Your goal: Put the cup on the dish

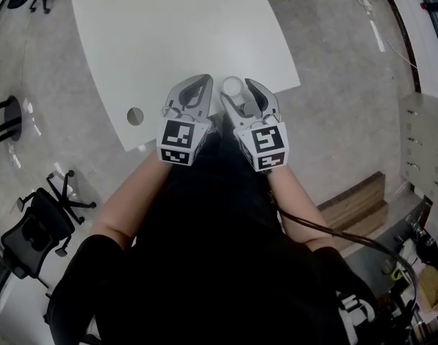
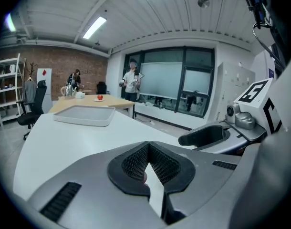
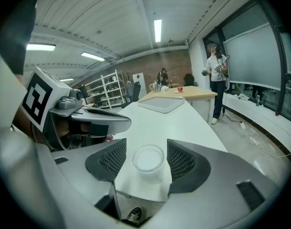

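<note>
Directly below the head camera, a person holds two grippers side by side over the near edge of a white bench (image 1: pixel 176 34). The right gripper (image 3: pixel 146 146) has its fingers (image 3: pixel 182 160) spread wide. A small, clear, round cup (image 3: pixel 148 159) stands upright on the bench between them, close to the bench's near edge. A thin gap shows on each side of the cup, so the fingers surround it without pressing on it. In the head view the cup (image 1: pixel 231 85) shows as a pale disc just beyond the right gripper (image 1: pixel 237 90).

The left gripper (image 2: pixel 148 149) has its fingers closed together at the tips, with nothing between them. It hangs just left of the right one (image 1: pixel 199 85).

A shallow rectangular dish (image 3: pixel 161 104) lies at the far end of the bench, well apart from the cup. Beyond the bench is a wooden table (image 3: pixel 193 93) with a small red object (image 3: pixel 180 89) on it, and a person (image 3: pixel 216 66) stands by the windows. An office chair (image 1: pixel 39 228) sits on the floor to the left.
</note>
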